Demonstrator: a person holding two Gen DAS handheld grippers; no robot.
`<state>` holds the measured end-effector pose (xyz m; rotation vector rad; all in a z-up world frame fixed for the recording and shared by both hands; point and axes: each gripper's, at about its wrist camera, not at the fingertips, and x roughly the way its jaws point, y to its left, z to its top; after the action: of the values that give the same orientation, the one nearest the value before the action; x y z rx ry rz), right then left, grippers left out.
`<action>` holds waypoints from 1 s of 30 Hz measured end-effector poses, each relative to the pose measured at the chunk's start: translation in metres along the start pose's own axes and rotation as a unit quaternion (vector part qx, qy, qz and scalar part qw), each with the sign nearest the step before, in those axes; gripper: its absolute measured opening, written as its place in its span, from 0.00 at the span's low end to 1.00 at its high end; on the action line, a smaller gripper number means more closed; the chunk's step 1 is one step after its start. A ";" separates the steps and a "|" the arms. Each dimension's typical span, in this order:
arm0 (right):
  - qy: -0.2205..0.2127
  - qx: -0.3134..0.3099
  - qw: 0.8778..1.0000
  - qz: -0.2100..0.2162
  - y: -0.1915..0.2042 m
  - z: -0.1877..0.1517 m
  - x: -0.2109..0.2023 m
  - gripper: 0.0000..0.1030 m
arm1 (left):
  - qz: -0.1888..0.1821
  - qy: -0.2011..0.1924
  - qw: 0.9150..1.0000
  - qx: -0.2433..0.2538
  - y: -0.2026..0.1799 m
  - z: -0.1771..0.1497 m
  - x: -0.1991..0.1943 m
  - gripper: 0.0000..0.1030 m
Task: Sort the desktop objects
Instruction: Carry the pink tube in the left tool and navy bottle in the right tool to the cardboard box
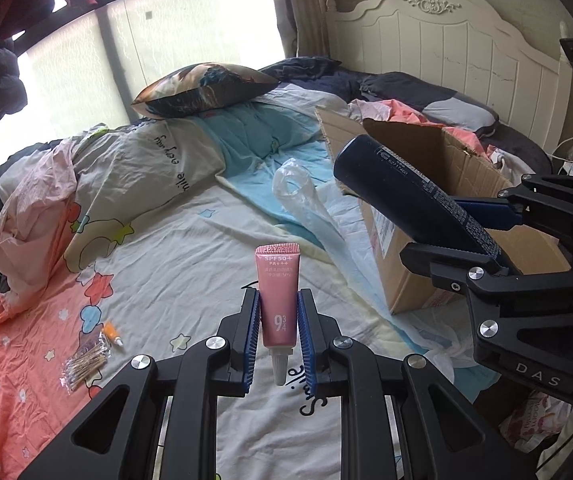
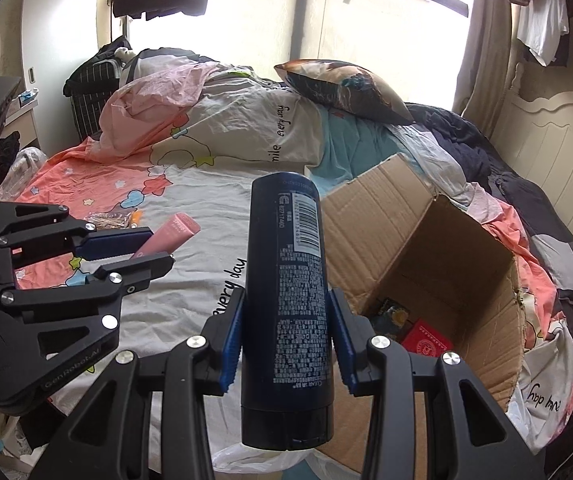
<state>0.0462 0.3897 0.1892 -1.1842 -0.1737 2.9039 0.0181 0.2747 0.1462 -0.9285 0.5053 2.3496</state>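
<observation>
Two grippers hold things tight: the left gripper squeezes a soft, light pink tube; the right gripper clamps a hard, slippery, heavier blue bottle mid-body.

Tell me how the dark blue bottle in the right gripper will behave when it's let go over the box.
The bottle looks rigid: the right gripper pinches its smooth sides without denting them, so it may slip. It is round, so it would likely roll. Dropped into the cardboard box, it should land on the items already inside.
</observation>
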 end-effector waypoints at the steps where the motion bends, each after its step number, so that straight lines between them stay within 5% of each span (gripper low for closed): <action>1: -0.001 0.002 1.000 -0.003 -0.004 -0.001 -0.002 0.36 | -0.001 -0.002 1.000 0.005 -0.005 0.002 0.000 0.18; 30: 0.007 0.078 0.995 -0.067 -0.102 -0.028 -0.016 0.36 | -0.066 -0.025 0.992 0.104 -0.124 0.052 0.008 0.18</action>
<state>0.0729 0.4928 0.1911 -1.1230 -0.0247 2.7365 0.0643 0.4008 0.1595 -0.7812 0.6353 2.1480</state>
